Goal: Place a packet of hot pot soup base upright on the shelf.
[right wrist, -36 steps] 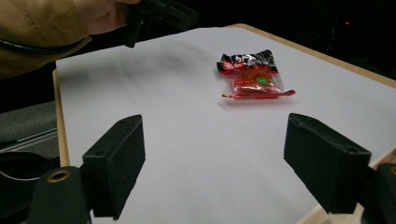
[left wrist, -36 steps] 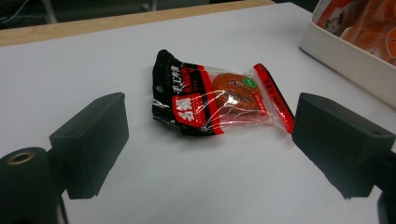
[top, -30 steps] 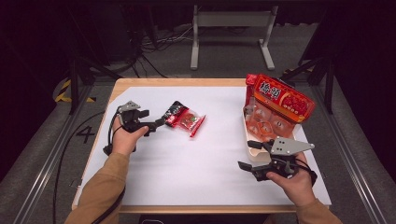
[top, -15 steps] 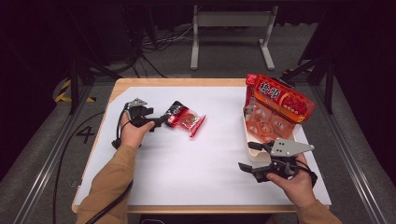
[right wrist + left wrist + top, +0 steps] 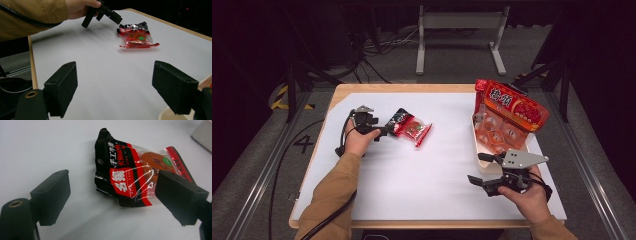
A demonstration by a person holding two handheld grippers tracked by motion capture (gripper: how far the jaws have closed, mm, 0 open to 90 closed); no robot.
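A small snack packet (image 5: 411, 128), black at one end and red with a clear window at the other, lies flat on the white table cover. My left gripper (image 5: 386, 131) is open just to the left of it, jaws at the black end. In the left gripper view the packet (image 5: 132, 178) lies ahead between the spread jaws of that gripper (image 5: 112, 191), and the right jaw overlaps its red side. My right gripper (image 5: 479, 168) stands open near the front right, with nothing between its jaws. The right gripper view shows the packet (image 5: 136, 36) far ahead, with the left gripper (image 5: 110, 13) beside it.
A large red snack bag (image 5: 512, 107) rests in a pale tray (image 5: 482, 165) at the right edge, just beyond the right gripper. The white cover (image 5: 427, 180) lies over a wooden table (image 5: 402, 88). Metal rails and cables are on the floor around it.
The left hand has moved forward and to the right, bringing its open gripper up to the packet's black end. The right gripper has stayed in place.
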